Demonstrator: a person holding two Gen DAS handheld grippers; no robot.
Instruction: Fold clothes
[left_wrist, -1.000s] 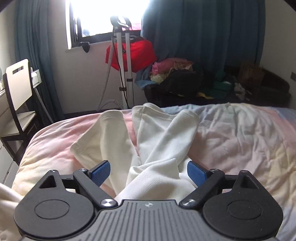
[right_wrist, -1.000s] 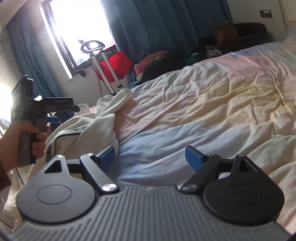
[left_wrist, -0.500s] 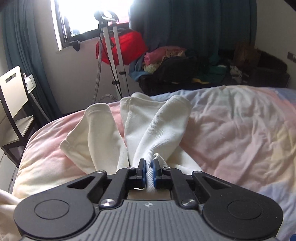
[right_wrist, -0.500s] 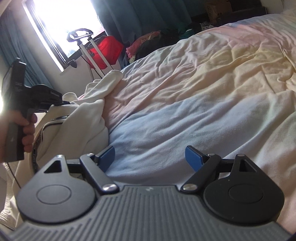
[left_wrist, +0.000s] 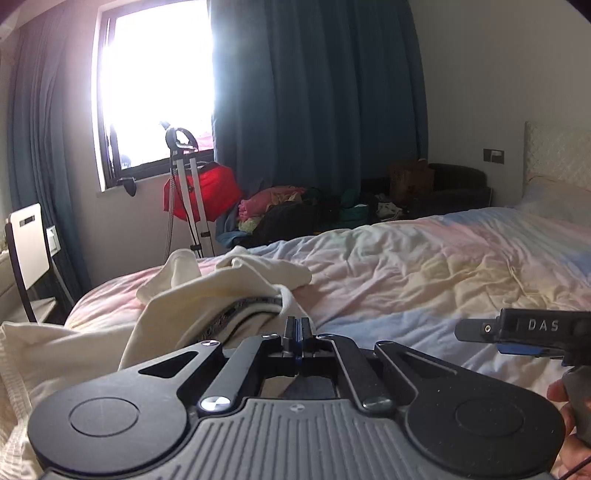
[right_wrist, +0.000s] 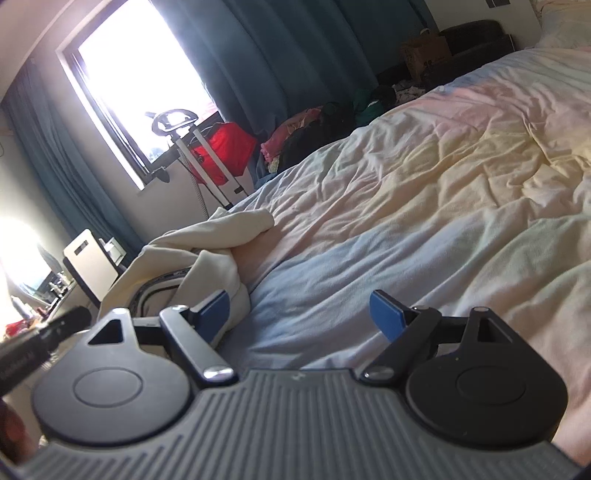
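A cream sweatshirt (left_wrist: 207, 295) lies bunched on the left part of the bed; a dark striped band shows in its fold. My left gripper (left_wrist: 296, 326) is shut on a white edge of the sweatshirt and holds it up off the bed. In the right wrist view the sweatshirt (right_wrist: 207, 251) lies at the left. My right gripper (right_wrist: 301, 312) is open and empty, low over the bedspread, its left finger beside the cloth. It also shows in the left wrist view (left_wrist: 517, 332) at the right.
The pastel bedspread (right_wrist: 424, 177) stretches wide to the right. A white chair (left_wrist: 27, 243) stands left of the bed. A red bag on a stand (left_wrist: 201, 192) and a pile of clothes (left_wrist: 295, 210) are under the window.
My left gripper shut on the sweatshirt and has lifted and pulled it toward the right, bunching the sleeves. My right gripper stayed open and moved closer to the cloth.
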